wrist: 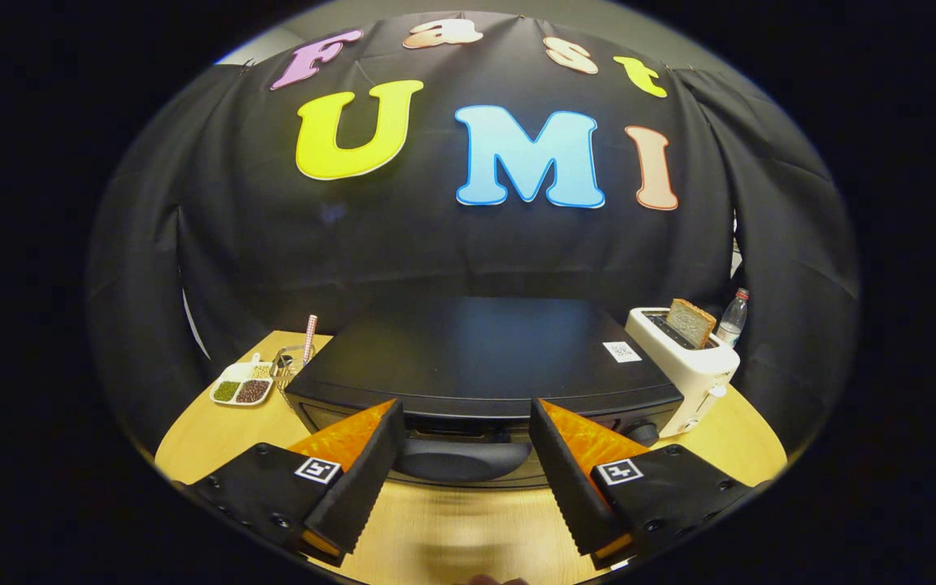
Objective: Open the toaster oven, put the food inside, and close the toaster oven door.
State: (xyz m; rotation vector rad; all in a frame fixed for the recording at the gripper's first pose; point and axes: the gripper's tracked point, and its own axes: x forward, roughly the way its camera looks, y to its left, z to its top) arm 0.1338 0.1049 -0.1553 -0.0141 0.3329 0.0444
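Claw (465, 431) gapes wide at the toaster oven (484, 357) handle (452, 457); left of the oven, a divided dish (242, 390) holds beans; right, a toaster (683, 361) holds bread (690, 322).

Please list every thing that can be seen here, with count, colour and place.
oven: 1, black, on the table, just beyond the fingers, door shut
handle: 1, black, on the oven front, between the fingers
toaster: 1, white, right of the oven
bread: 1 slice, brown, upright in the toaster
bottle: 1, clear, behind the toaster
dish: 1, white, divided, left of the oven
table: 1, light wood
tool: 1, open, fingers either side of the handle
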